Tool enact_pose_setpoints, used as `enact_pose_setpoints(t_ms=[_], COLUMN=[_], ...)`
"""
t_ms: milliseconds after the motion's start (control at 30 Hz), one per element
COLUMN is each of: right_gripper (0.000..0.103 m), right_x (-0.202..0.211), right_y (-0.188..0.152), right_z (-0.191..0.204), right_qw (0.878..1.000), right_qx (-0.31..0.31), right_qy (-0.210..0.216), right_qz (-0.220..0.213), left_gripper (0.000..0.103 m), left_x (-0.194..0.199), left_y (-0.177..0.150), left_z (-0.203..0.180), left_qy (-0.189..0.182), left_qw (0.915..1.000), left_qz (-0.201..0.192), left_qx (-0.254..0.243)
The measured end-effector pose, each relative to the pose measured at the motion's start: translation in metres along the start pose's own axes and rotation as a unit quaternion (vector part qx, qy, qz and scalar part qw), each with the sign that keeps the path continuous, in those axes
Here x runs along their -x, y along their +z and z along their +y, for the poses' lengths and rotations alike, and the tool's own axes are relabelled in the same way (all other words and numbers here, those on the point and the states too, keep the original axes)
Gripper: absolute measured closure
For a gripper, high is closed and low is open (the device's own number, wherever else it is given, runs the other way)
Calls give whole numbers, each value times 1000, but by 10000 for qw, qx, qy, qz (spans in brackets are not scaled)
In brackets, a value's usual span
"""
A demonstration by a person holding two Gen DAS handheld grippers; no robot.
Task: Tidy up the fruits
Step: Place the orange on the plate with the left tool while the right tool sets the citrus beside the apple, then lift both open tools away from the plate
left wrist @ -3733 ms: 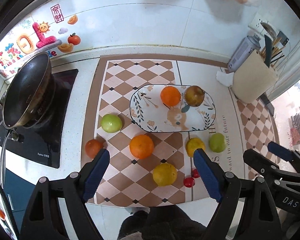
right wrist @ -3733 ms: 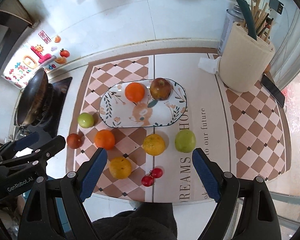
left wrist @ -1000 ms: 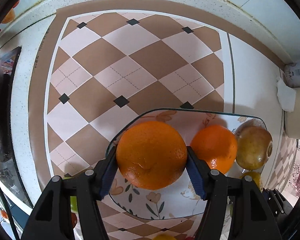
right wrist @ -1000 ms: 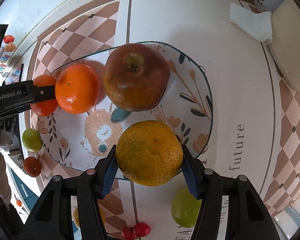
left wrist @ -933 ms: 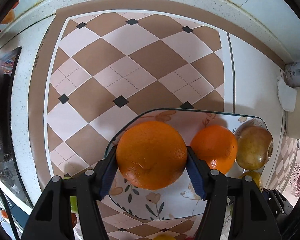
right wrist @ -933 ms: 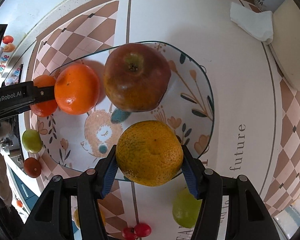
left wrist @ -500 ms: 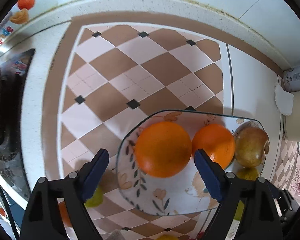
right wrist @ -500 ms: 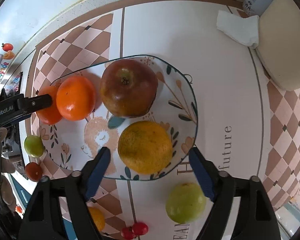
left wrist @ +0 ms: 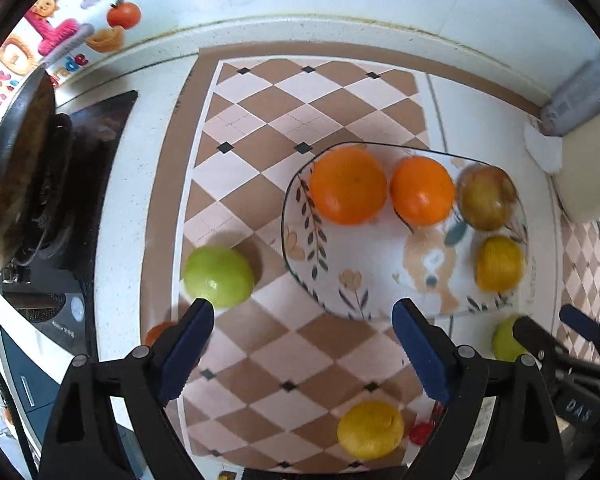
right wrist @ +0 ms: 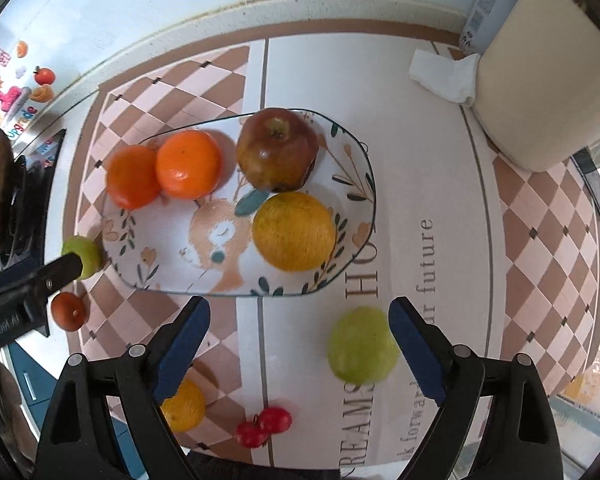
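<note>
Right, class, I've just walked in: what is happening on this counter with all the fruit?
A person with tongs in each hand is gathering fruit onto a floral plate. Both the left tongs and right tongs are open and hold nothing. On the plate sit two oranges, an apple and a yellow citrus. Green fruits, a yellow one and small red ones remain on the mat.

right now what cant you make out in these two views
- Small red-orange fruit, left wrist view: mostly hidden behind the left hand-held gripper finger.
- Green fruit, left wrist view: partly covered by the right hand-held gripper.
- Pan, left wrist view: cut off by the edge, contents unreadable.
- Mat lettering, right wrist view: partly hidden.
</note>
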State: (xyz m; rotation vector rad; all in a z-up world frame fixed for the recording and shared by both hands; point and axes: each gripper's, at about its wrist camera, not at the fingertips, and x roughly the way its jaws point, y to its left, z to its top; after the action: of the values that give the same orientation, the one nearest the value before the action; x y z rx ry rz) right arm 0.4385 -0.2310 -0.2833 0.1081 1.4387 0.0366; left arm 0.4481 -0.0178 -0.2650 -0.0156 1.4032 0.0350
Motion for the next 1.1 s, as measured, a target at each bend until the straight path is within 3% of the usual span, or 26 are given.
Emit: enact_pose_setpoints(t_ms=[600, 1100], right_gripper=[10, 10], right_x=[103, 146], right_y=[-72, -114], right_z=[13, 17], right_qw=[9967, 9942], right_qx=[3, 6], right_qy=[242, 226], right_qz=[-776, -1051], left_gripper=[12, 12], left_x=[89, 124], left_y=[-68, -103], left_z=[0, 0], left_qy=[-153, -306], left_qw=[9961, 9933], left_qz=[-826, -1057], left_qx=[-284, -364])
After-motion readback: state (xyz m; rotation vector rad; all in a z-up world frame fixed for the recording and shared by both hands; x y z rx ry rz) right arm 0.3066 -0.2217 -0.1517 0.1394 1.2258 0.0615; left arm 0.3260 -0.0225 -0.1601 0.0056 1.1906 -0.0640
